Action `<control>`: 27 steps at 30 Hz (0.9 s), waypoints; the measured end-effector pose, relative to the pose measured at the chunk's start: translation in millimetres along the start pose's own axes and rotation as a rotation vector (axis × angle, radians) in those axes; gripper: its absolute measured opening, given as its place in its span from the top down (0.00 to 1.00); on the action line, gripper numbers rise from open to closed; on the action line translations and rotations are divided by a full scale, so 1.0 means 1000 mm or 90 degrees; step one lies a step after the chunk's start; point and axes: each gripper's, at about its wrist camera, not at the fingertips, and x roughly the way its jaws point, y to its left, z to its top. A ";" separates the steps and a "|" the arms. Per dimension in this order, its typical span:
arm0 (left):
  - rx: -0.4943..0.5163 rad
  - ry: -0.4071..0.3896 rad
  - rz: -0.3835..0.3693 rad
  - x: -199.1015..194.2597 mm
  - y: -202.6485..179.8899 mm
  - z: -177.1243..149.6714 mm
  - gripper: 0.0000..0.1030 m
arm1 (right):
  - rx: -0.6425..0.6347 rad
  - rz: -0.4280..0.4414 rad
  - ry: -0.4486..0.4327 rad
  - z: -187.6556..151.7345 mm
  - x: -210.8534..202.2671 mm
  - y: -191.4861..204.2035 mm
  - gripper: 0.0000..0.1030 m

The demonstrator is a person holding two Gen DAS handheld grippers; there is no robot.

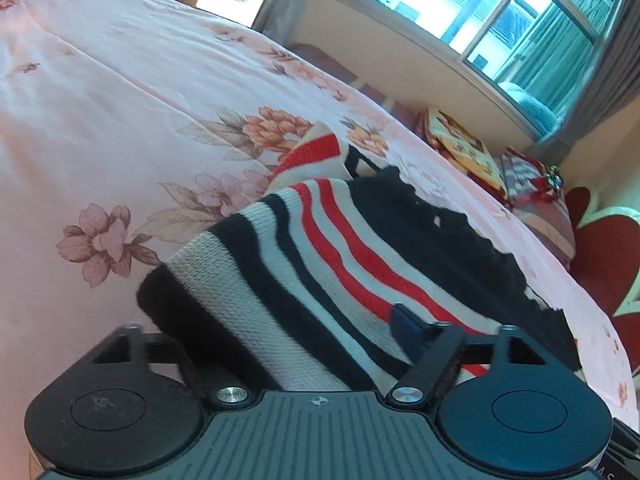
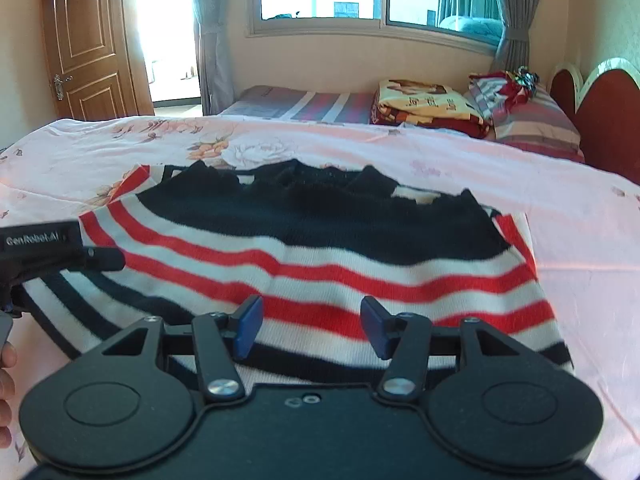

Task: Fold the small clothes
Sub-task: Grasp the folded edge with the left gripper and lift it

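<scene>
Striped knit sweater (image 2: pixel 320 264), navy-white-red, lying flat, partly folded, on pink bedsheet (image 2: pixel 580 240).

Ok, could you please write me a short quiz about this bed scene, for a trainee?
1. True or false: the right gripper is open and pinches no cloth.
2. The sweater lies on: A) a wooden table, B) a pink flowered bedsheet, C) the floor.
3. Name the three colours of the sweater's stripes.
Key: 1 true; 2 B; 3 black, white and red.
</scene>
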 end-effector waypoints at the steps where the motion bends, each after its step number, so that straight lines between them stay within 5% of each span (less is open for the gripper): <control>1: -0.008 -0.005 0.004 0.000 0.002 0.001 0.44 | -0.009 -0.005 -0.003 0.000 0.002 0.001 0.49; 4: -0.036 -0.009 -0.001 0.004 0.006 0.004 0.59 | -0.035 -0.018 0.045 -0.009 0.021 0.008 0.50; 7: -0.043 -0.005 -0.019 0.003 0.006 0.005 0.74 | -0.051 -0.021 0.036 -0.015 0.025 0.011 0.48; 13: 0.013 -0.053 -0.051 -0.017 -0.018 0.009 0.81 | -0.043 -0.004 0.036 -0.013 0.024 0.005 0.47; 19: 0.150 -0.083 -0.158 -0.039 -0.084 0.010 0.81 | 0.038 0.030 0.013 -0.013 0.007 -0.018 0.48; 24: 0.269 -0.018 -0.268 -0.036 -0.153 -0.021 0.81 | 0.113 0.010 -0.016 -0.016 -0.023 -0.061 0.48; 27: 0.331 0.057 -0.291 -0.023 -0.182 -0.055 0.81 | 0.143 -0.013 -0.009 -0.025 -0.038 -0.090 0.48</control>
